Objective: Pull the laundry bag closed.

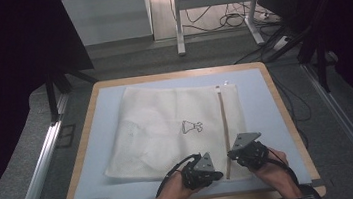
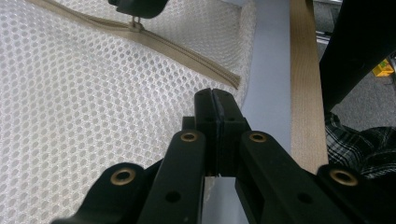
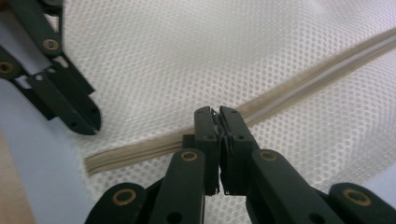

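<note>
Two tools, left tool (image 1: 217, 174), right tool (image 1: 231, 154), one mesh bag (image 1: 167, 125), one zipper (image 1: 224, 124)

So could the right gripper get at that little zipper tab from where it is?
Probably yes. The right gripper, jaws closed, sits right at the zipper of the mesh bag, seemingly pinching the tab already. The left gripper stays off to the side.

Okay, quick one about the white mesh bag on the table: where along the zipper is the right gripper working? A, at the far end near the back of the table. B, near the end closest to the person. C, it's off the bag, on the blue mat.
B: the right gripper sits over the near end of the tan zipper on the mesh bag, its jaws pressed together on the zipper line.
</note>
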Available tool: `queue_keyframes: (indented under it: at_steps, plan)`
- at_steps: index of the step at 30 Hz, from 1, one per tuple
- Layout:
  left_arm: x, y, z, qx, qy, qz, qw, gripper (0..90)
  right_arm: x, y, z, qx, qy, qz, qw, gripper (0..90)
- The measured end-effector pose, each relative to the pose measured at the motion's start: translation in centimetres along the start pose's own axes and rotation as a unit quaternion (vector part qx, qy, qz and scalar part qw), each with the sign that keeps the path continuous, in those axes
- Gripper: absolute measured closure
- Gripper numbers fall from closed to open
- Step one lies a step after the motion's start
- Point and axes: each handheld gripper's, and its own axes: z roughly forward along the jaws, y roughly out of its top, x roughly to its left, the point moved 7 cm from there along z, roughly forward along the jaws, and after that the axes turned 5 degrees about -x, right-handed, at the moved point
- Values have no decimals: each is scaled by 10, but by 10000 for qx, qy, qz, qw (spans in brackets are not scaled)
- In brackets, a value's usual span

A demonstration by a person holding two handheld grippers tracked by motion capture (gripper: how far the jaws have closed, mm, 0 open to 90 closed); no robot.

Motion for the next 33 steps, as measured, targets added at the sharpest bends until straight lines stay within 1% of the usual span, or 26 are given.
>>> queue_keyframes:
  at_steps: [4,8,11,14,17,19,20,22,24,25,27,30,31,33]
  plan:
    - [0,0,0,11,2,13,10000,897,-4,1,1,-43,-76,30,10000,863]
    - [0,0,0,22,7,34,10000,897,-9,1,3,-26,-157,43,9999,862]
    - [0,0,0,22,9,33,10000,897,-11,1,4,-52,-123,94,9999,861]
    - [0,0,0,26,11,36,10000,897,-14,1,5,-57,-165,97,9998,862]
    - [0,0,-1,30,12,40,10000,896,-18,2,7,-66,-230,86,9997,861]
    - [-1,0,0,-21,9,-30,10000,896,-19,3,8,-77,-218,86,9997,861]
    - [1,-1,-1,75,3,83,9999,896,-20,3,9,-54,-226,79,9997,861]
    - [0,0,-1,28,0,29,10000,896,-22,3,10,-36,-256,41,9997,861]
    - [0,0,-1,34,-8,30,10000,896,-25,4,11,-31,-304,26,9995,861]
    - [0,0,0,-11,-13,-22,10000,896,-26,4,12,-41,-316,41,9995,862]
    - [0,0,0,-16,-17,-33,10000,896,-30,4,13,-22,-346,27,9994,862]
    - [0,0,0,-16,-17,-32,10000,896,-32,5,15,-2,-369,20,9993,862]
    - [0,0,-1,24,-17,20,10000,896,-33,5,16,8,-382,19,9993,862]
    - [0,0,-1,30,-10,22,10000,896,-35,6,17,12,-417,2,9991,861]
